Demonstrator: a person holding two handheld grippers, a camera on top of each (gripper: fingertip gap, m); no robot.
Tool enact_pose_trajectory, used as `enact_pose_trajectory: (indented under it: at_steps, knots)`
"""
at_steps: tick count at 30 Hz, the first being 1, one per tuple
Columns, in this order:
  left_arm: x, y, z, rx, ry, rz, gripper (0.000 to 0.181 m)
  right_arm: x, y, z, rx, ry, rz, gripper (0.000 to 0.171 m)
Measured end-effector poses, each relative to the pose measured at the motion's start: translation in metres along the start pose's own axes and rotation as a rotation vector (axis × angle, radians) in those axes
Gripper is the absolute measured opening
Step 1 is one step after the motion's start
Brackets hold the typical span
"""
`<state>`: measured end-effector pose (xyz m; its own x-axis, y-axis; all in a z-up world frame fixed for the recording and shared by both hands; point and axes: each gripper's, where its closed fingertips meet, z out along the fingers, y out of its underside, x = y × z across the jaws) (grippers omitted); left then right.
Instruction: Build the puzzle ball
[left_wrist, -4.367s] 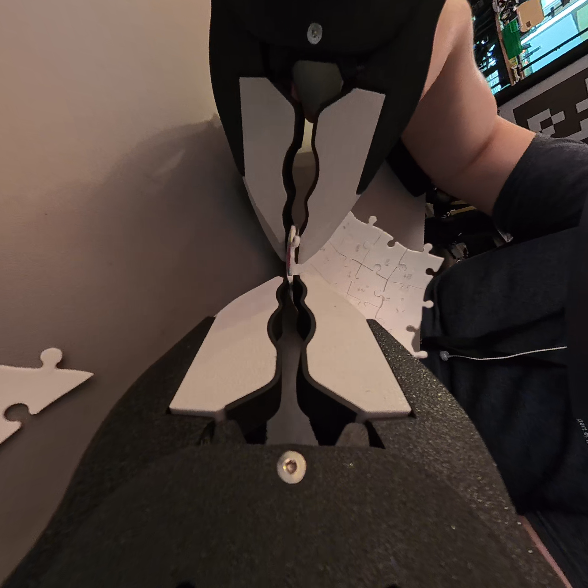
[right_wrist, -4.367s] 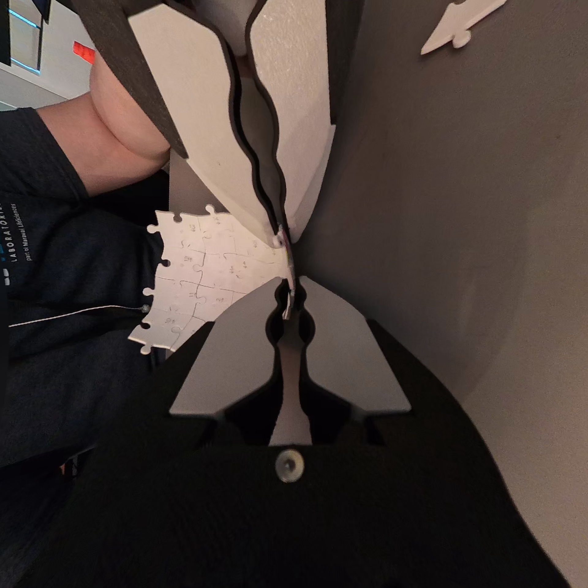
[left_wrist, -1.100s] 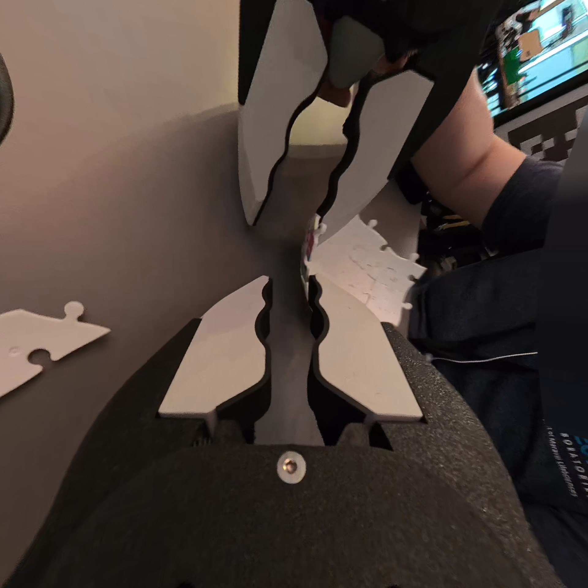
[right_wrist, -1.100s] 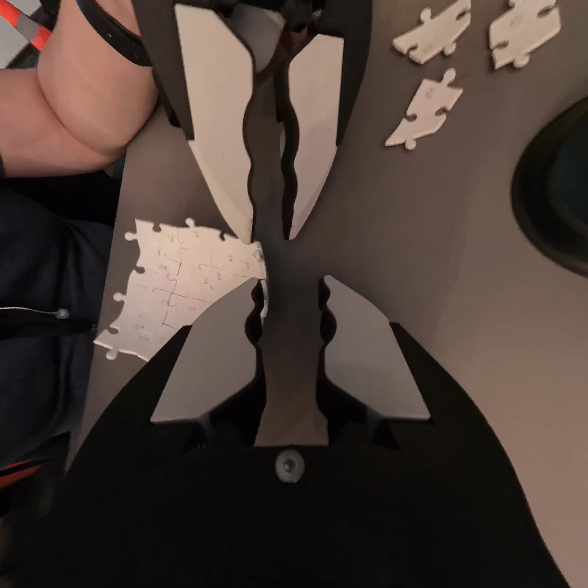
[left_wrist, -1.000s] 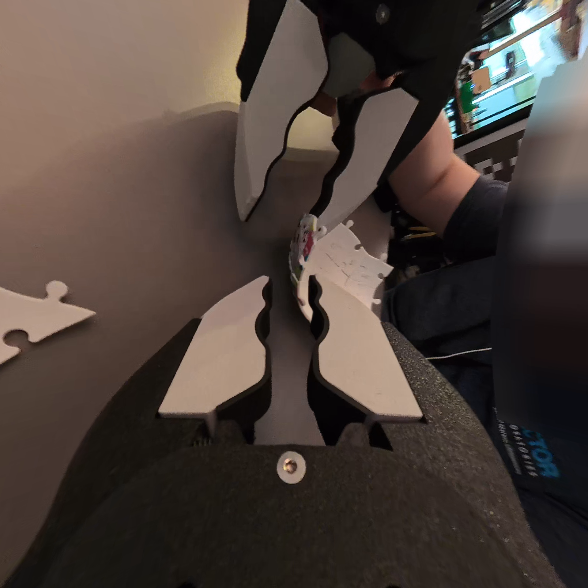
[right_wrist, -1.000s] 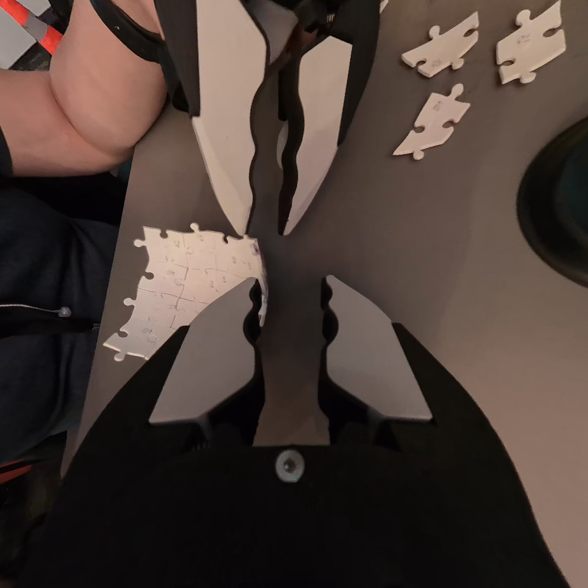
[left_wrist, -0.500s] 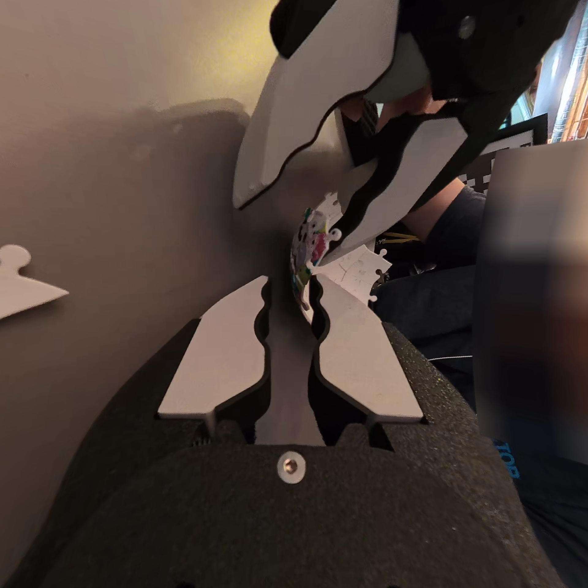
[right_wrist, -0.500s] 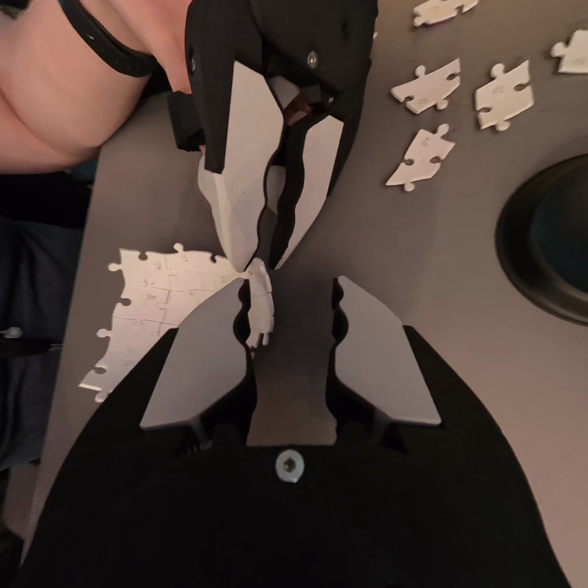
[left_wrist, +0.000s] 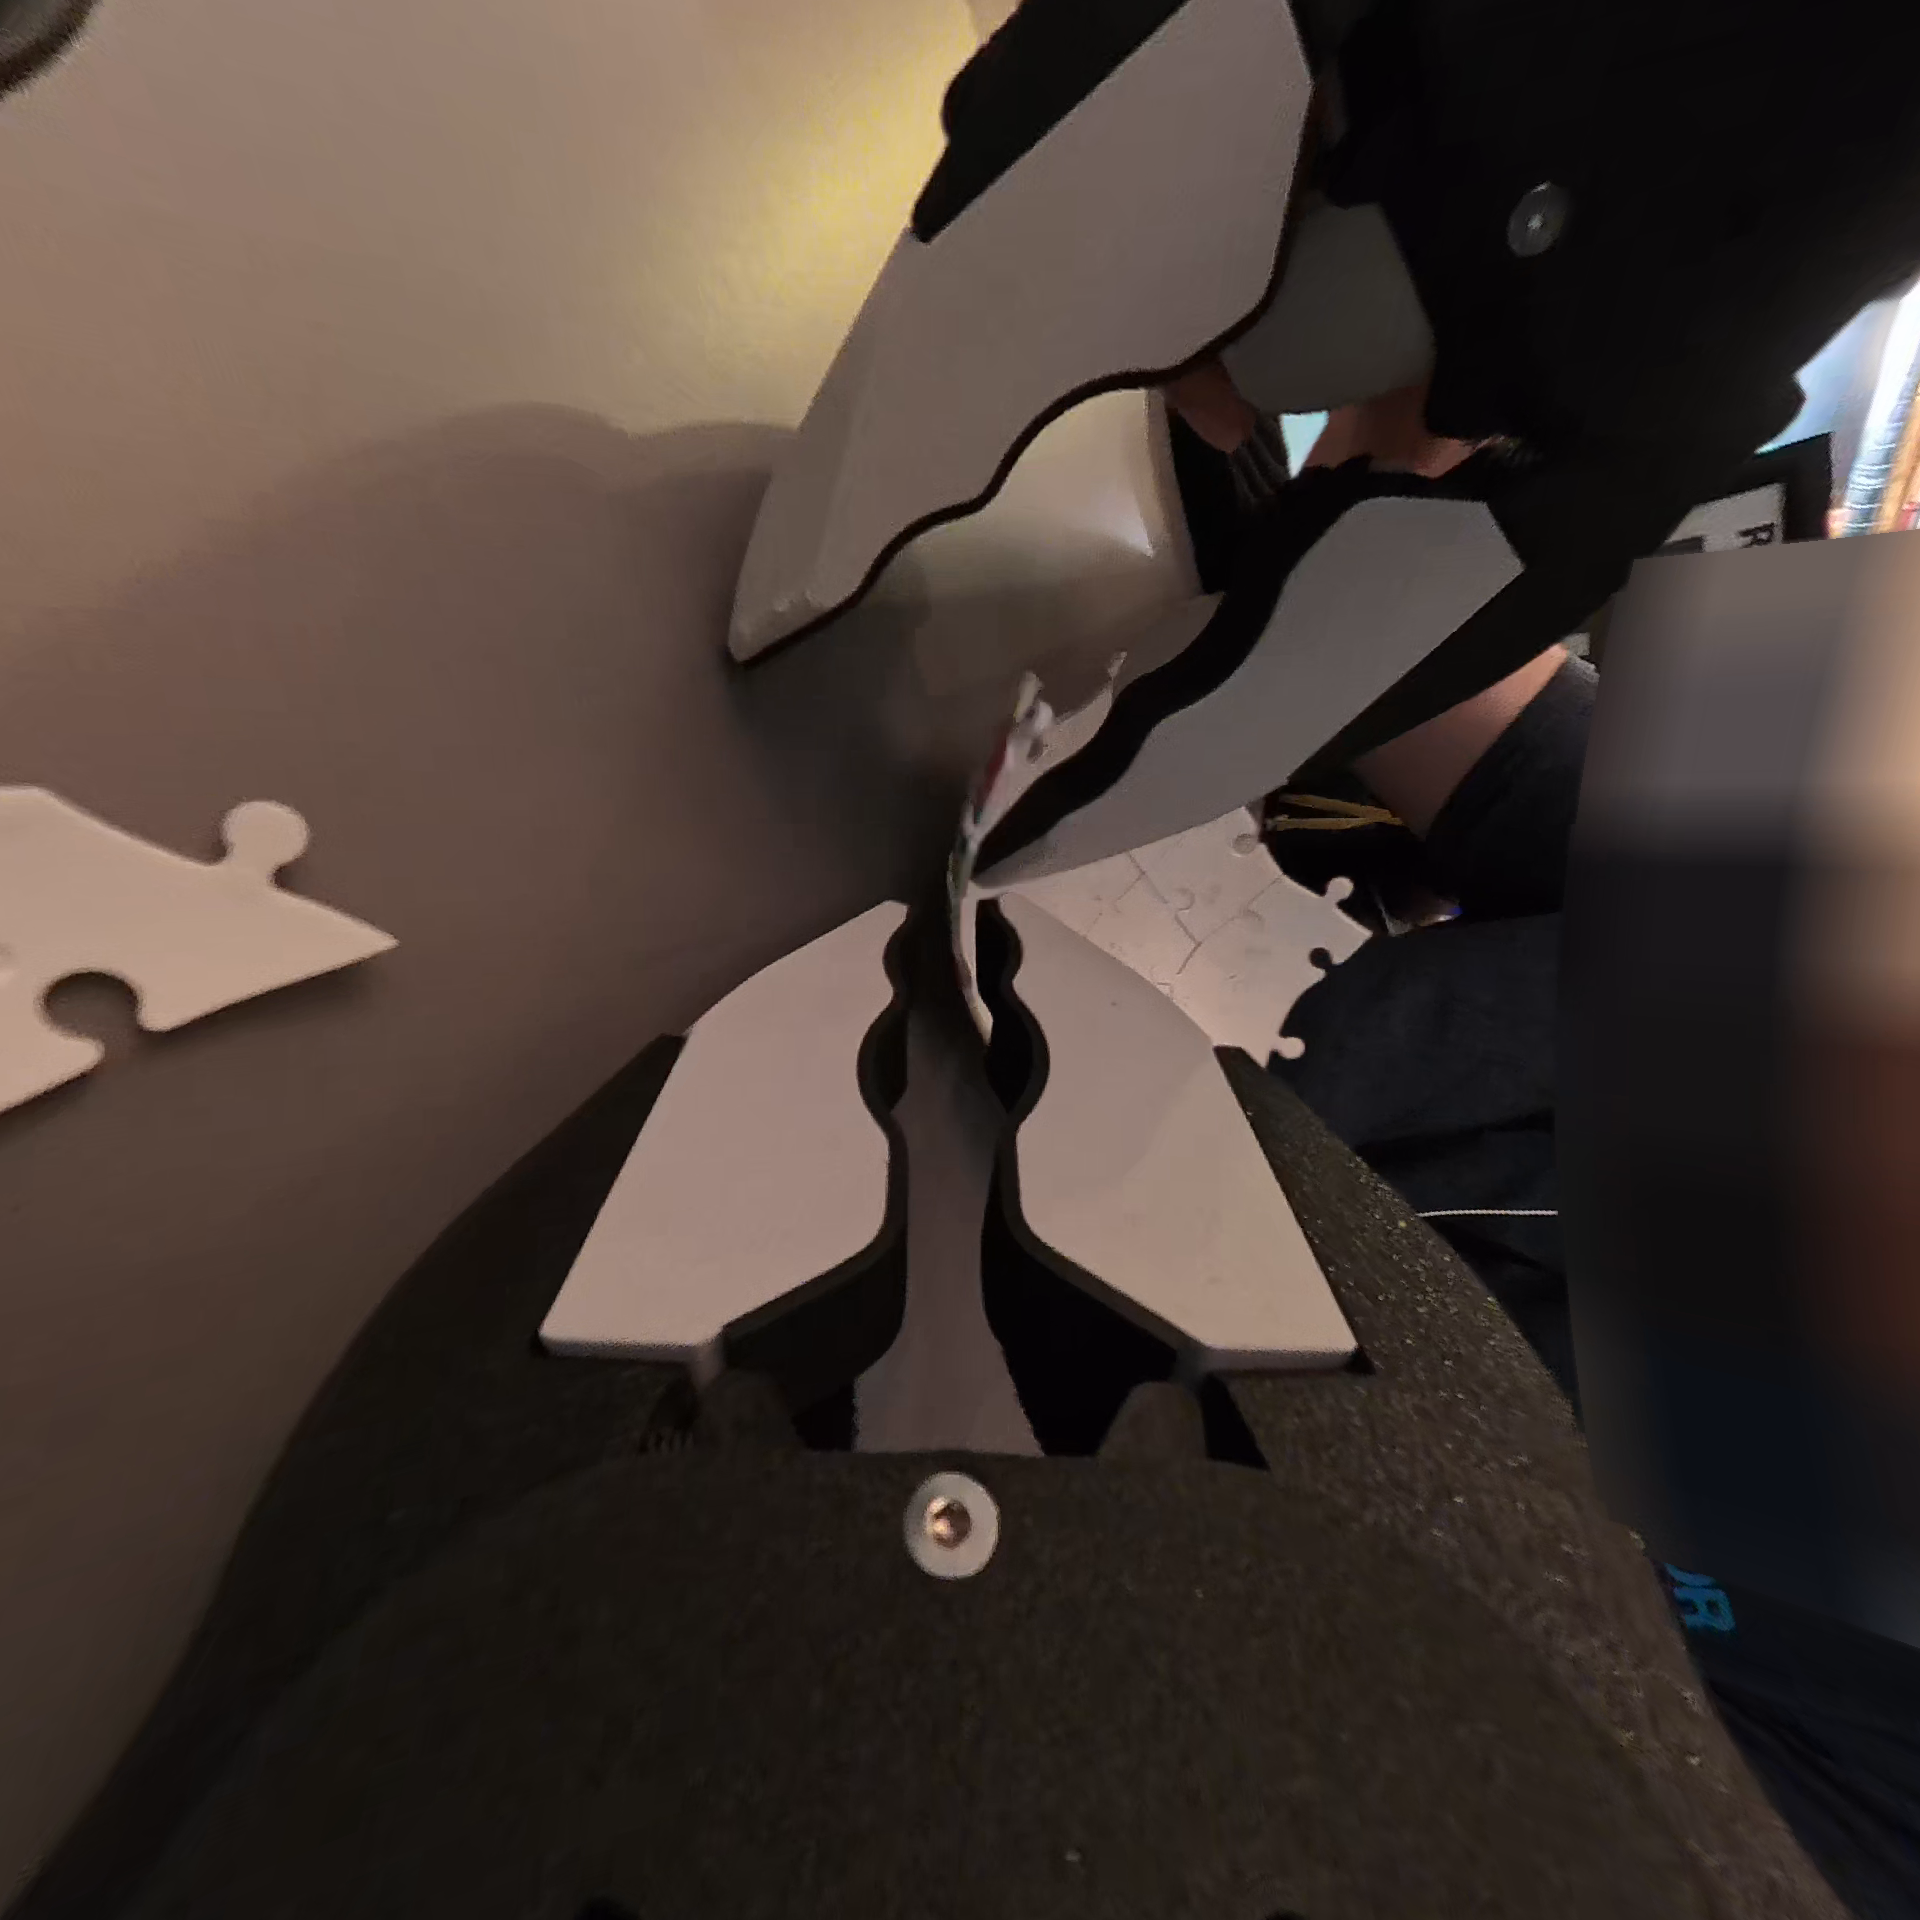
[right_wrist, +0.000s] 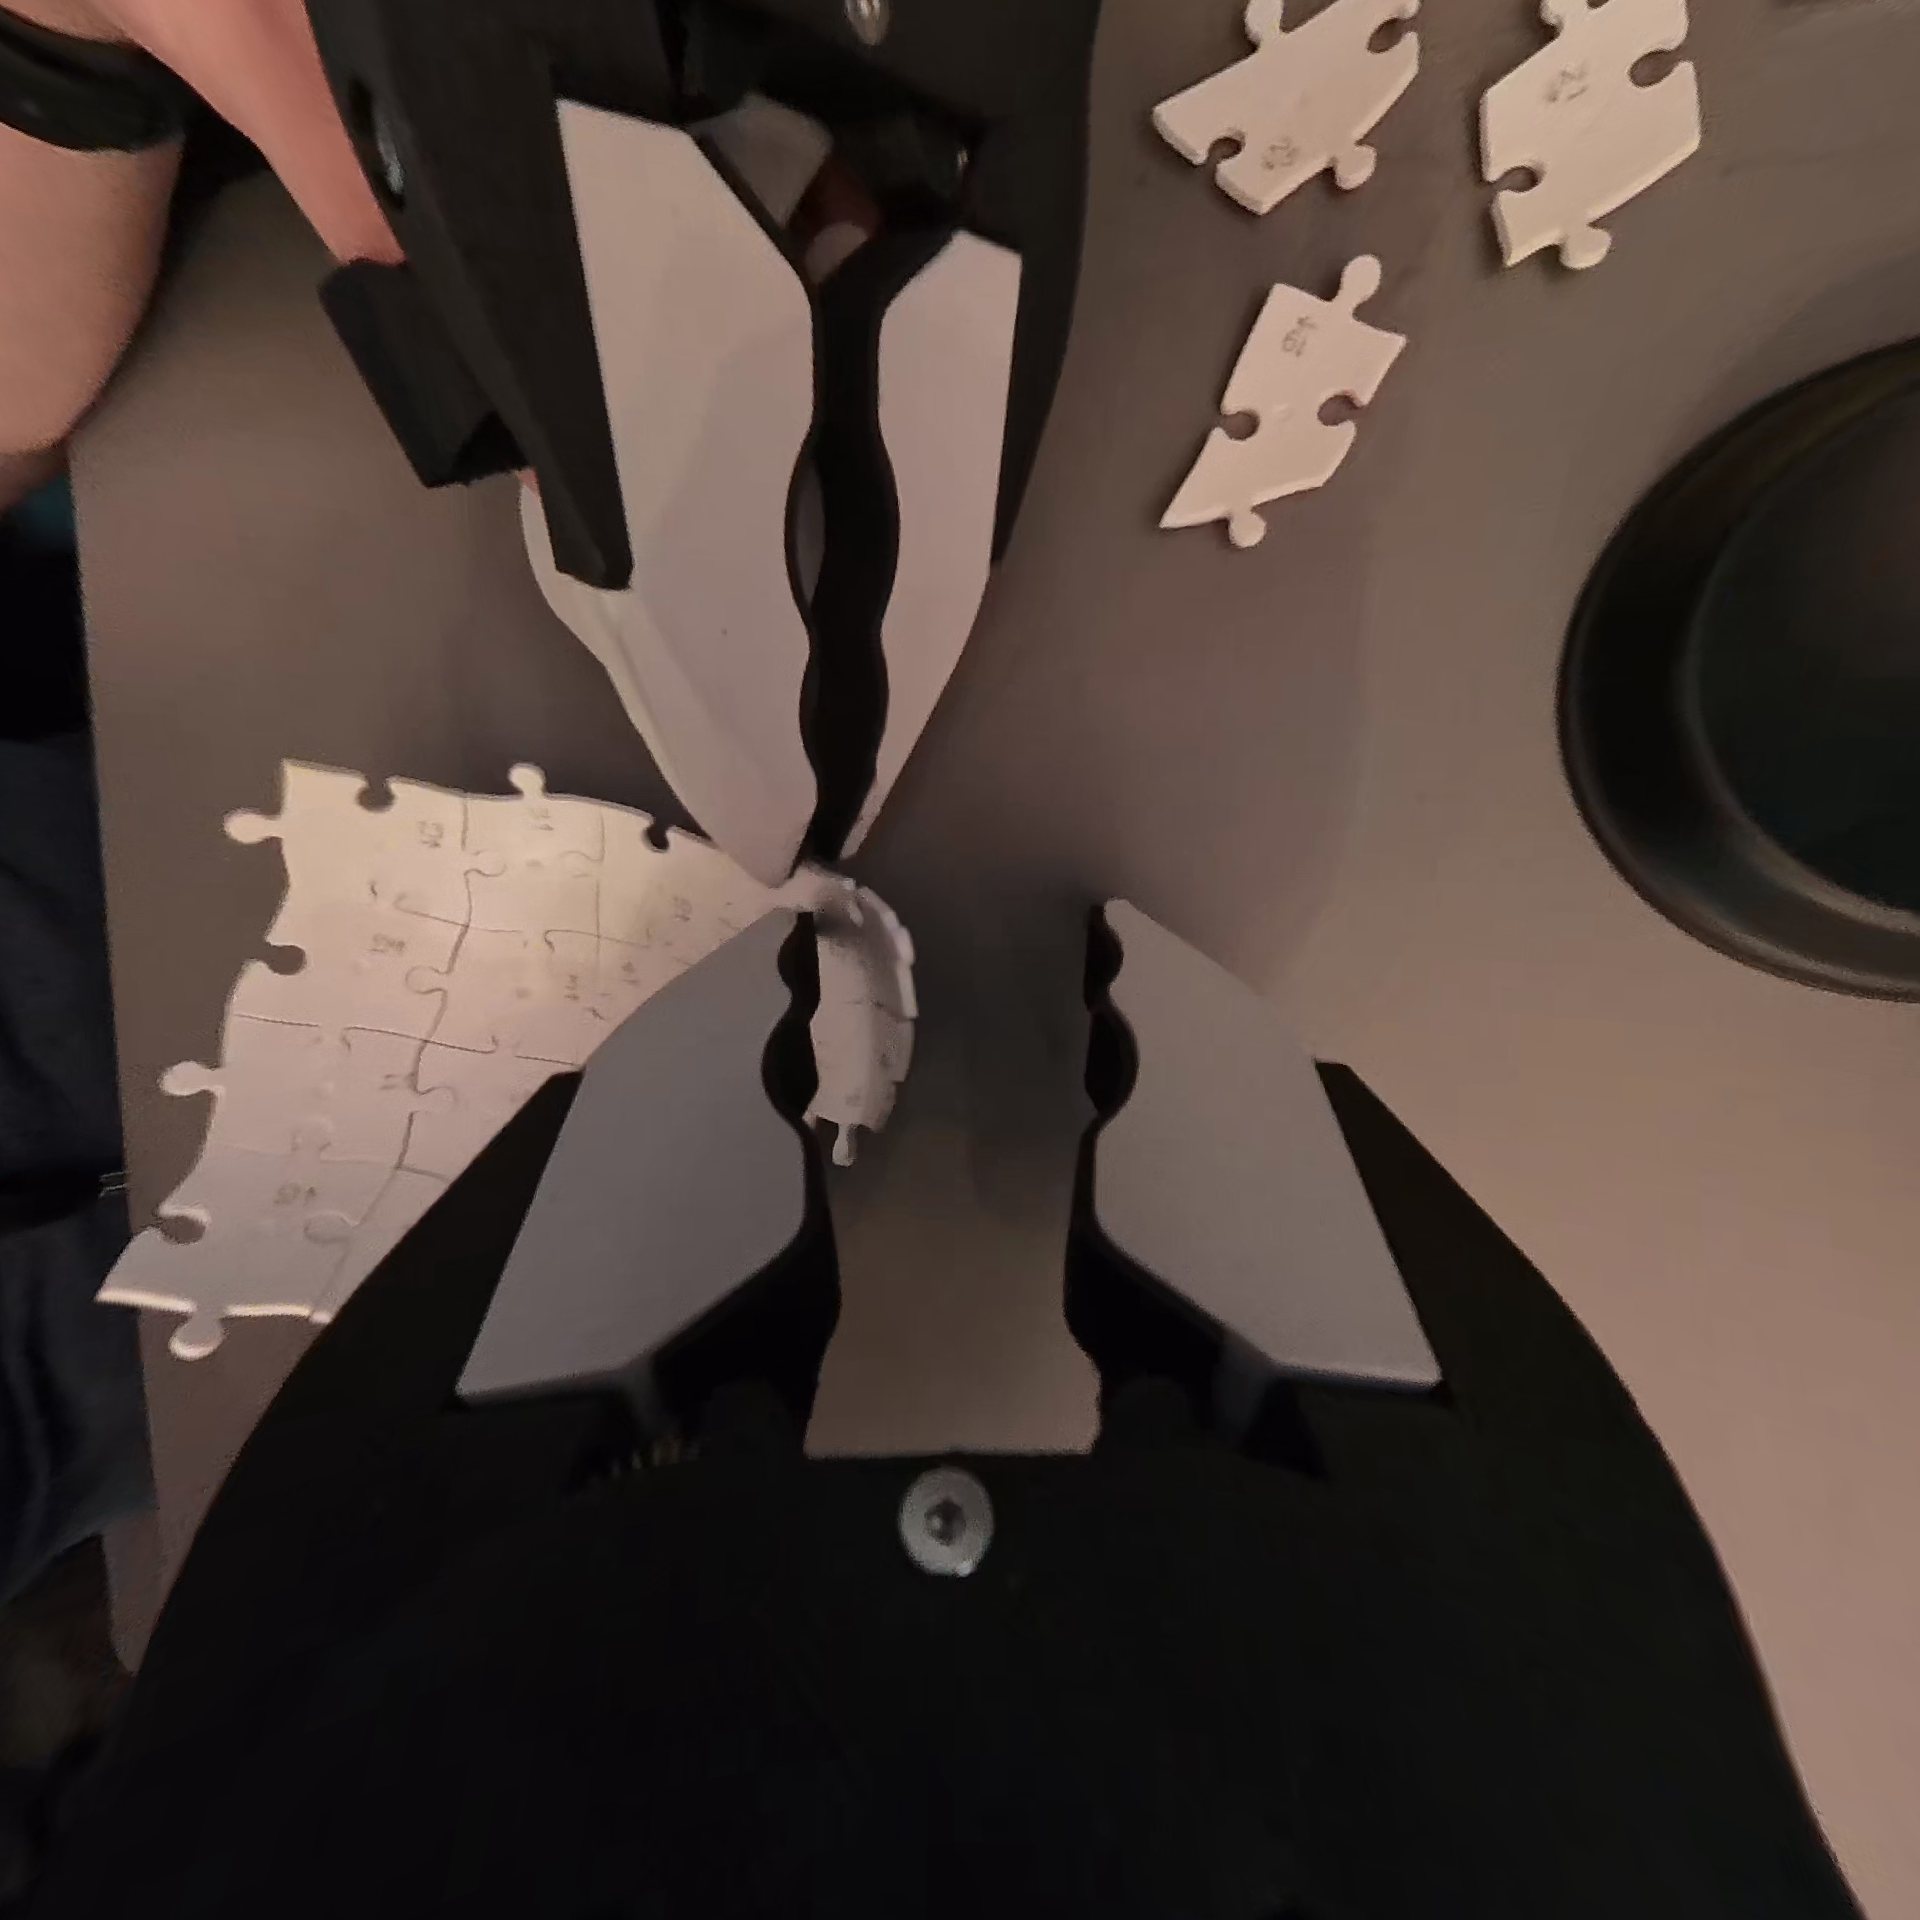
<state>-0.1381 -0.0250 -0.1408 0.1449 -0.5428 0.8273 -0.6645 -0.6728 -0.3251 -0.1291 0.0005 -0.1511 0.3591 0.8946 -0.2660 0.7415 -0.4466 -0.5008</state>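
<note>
A curved section of joined puzzle pieces shows its white back in the right wrist view, and one strip of it curls up between my right fingers. In the left wrist view the section lies to the right, with a bit of coloured face at its edge. My left gripper is shut on the section's edge; it also shows from above in the right wrist view. My right gripper is open, its left finger against the curled strip. In the left wrist view it hangs open over the section.
Three loose white pieces lie on the grey table at the far right. A dark round bowl sits at the right edge. Another loose piece lies left. A person's arm and dark clothing are beyond the table's left edge. My two grippers' fingertips are within a few centimetres of each other.
Both grippers let go of the section's edge and opened. My left gripper has now closed on the edge again. My right gripper stays open and has pulled back, bringing more of the table into view.
</note>
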Motion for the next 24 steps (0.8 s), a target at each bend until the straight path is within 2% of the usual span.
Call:
enact_pose_trajectory:
  at_steps: [5,11,19,24]
  knots:
    - [0.002,-0.008,-0.016,0.067,-0.061,0.058,0.011,0.006,0.001,0.002,-0.057,0.105,-0.066,0.049]
    - [-0.004,0.0,-0.009,0.001,-0.135,0.082,0.013,0.01,0.002,0.003,-0.101,0.199,-0.119,0.053]
    - [-0.001,-0.003,-0.008,0.016,-0.13,0.092,0.014,0.01,0.002,0.003,-0.134,0.207,-0.125,0.053]
    - [-0.001,-0.007,-0.012,0.044,-0.115,0.078,0.013,0.003,0.003,0.005,-0.172,0.182,-0.171,0.04]
